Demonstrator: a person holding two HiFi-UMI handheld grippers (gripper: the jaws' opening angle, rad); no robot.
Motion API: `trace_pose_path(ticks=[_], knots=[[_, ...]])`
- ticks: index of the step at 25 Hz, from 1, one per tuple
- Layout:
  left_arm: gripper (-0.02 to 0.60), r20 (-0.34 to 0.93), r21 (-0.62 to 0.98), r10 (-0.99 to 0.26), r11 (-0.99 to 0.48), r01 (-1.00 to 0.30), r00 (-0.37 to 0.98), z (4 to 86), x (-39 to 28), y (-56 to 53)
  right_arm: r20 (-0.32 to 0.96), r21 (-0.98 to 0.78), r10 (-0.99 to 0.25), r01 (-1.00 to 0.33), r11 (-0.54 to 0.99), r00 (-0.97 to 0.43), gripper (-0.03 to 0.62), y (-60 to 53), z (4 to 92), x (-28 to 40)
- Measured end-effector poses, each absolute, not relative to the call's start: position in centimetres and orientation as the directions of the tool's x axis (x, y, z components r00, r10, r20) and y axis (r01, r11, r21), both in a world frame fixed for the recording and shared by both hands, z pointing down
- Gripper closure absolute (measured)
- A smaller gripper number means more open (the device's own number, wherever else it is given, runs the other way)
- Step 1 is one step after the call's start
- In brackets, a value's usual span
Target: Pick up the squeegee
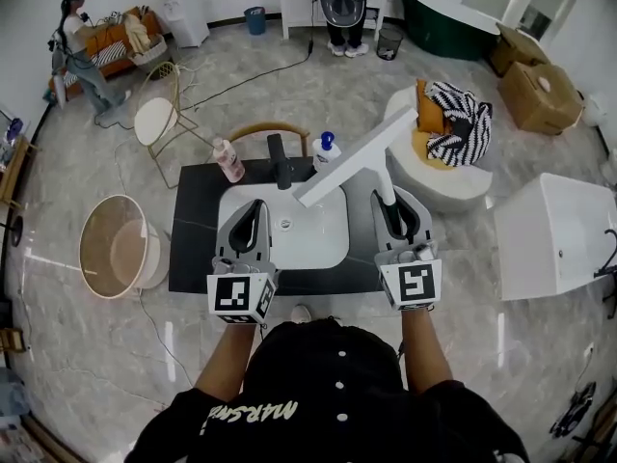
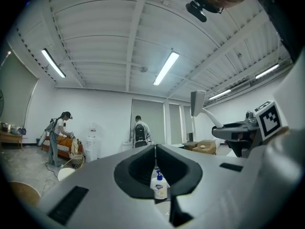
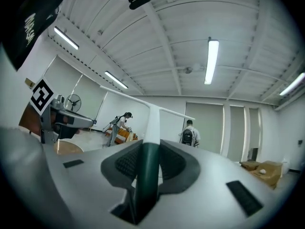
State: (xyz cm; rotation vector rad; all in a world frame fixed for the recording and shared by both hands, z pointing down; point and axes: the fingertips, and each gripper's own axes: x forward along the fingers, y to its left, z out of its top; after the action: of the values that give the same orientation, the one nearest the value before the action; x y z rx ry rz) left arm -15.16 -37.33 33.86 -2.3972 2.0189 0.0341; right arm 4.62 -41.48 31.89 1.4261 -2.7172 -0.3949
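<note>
The squeegee has a long white blade and a dark green handle. My right gripper is shut on that handle and holds the squeegee up over the sink, the blade slanting up and to the left. In the right gripper view the handle fills the gap between the jaws and the blade runs across above them. My left gripper hovers over the left of the basin, shut, with nothing in it. The left gripper view shows the blade at the right.
A white basin sits in a black counter with a black tap. Behind it stand a pink bottle and a white pump bottle. A round stool is at the left, a white tub at the right.
</note>
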Motion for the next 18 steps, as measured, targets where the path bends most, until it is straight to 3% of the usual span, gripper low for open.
trace_pose_path(ticks=[8, 18], knots=[[0.563, -0.056, -0.006, -0.976, -0.212, -0.977, 0.212, 32.6, -14.7, -37.5, -0.205, 0.170, -0.822, -0.846, 0.505, -0.532, 0.516, -40.9, 29.6, 5.9], [0.563, -0.074, 0.009, -0.978, -0.194, -0.981, 0.193, 32.1, -15.0, -37.0, -0.184, 0.182, -0.815, -0.834, 0.522, -0.550, 0.516, -40.9, 30.3, 4.7]])
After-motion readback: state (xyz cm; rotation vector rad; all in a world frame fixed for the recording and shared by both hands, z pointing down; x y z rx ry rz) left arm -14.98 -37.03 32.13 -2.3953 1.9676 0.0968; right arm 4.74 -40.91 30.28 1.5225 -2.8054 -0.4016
